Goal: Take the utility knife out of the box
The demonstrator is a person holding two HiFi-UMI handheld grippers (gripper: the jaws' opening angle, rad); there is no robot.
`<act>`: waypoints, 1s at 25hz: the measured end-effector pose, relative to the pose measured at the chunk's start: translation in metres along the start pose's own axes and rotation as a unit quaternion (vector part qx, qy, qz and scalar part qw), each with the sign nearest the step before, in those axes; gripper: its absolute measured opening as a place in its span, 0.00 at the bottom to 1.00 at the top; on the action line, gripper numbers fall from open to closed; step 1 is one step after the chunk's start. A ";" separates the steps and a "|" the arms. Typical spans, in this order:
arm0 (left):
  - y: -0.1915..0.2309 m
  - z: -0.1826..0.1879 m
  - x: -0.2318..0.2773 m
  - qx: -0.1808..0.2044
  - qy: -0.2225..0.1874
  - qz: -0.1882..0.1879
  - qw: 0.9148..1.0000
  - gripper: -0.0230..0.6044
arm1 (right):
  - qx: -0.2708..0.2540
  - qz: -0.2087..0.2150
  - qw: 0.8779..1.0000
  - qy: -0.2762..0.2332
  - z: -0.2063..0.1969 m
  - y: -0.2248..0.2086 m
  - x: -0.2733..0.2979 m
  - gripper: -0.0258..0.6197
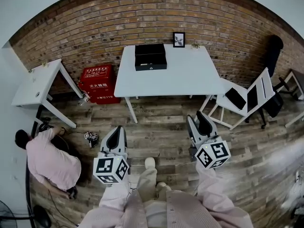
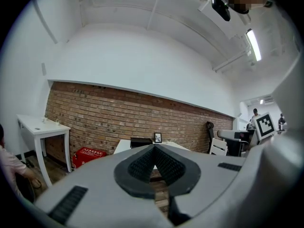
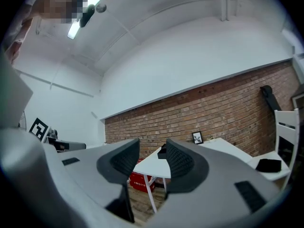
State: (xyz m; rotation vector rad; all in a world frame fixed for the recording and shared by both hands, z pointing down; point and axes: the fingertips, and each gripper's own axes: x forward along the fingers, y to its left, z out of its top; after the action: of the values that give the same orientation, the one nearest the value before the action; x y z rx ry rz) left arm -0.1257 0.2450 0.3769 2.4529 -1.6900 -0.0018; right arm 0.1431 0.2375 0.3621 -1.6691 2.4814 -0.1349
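A closed black box (image 1: 150,56) sits at the back of a white table (image 1: 180,75) against the brick wall; no utility knife shows. Both grippers hang over the wooden floor, well short of the table and pointing toward it. My left gripper (image 1: 118,129) is shut, its pads meeting at the tips (image 2: 153,150) with nothing between them. My right gripper (image 1: 195,119) is open, with an empty gap between its pads (image 3: 152,155). The box also shows far off in the left gripper view (image 2: 141,141) and, between the jaws, in the right gripper view (image 3: 162,151).
A small picture frame (image 1: 179,40) stands behind the box. A red case (image 1: 97,83) lies on the floor left of the table, beside a white side table (image 1: 38,87). A white chair (image 1: 247,99) stands to the right. A person (image 1: 47,160) crouches at the left.
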 end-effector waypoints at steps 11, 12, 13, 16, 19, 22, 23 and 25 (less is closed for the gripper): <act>0.057 -0.001 0.100 -0.013 0.014 0.003 1.000 0.02 | 0.014 -0.013 1.000 0.022 -0.026 -0.033 0.101 0.28; 0.061 0.000 0.109 -0.013 0.015 0.001 1.000 0.02 | 0.013 -0.014 1.000 0.023 -0.027 -0.036 0.110 0.28; 0.065 0.002 0.118 -0.013 0.015 -0.001 1.000 0.02 | 0.013 -0.015 1.000 0.023 -0.027 -0.037 0.118 0.28; 0.077 0.008 0.140 -0.015 0.015 -0.006 1.000 0.02 | 0.015 -0.016 0.999 0.024 -0.026 -0.039 0.143 0.29; 0.087 0.011 0.158 -0.018 0.014 -0.012 1.000 0.02 | 0.016 -0.018 0.999 0.024 -0.027 -0.041 0.161 0.29; 0.092 0.015 0.173 -0.021 0.014 -0.022 0.999 0.02 | 0.013 -0.023 0.999 0.022 -0.023 -0.043 0.174 0.29; 0.094 0.017 0.177 -0.022 0.013 -0.025 0.999 0.02 | 0.011 -0.024 0.999 0.021 -0.021 -0.043 0.179 0.29; 0.097 0.019 0.184 -0.023 0.013 -0.029 0.999 0.02 | 0.009 -0.024 0.999 0.020 -0.019 -0.043 0.187 0.29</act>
State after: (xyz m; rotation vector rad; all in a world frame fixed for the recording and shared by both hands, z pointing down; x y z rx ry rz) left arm -0.1510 0.0384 0.3875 2.4575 -1.5890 -0.0164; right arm 0.1098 0.0480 0.3738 -1.7376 2.4610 -0.1963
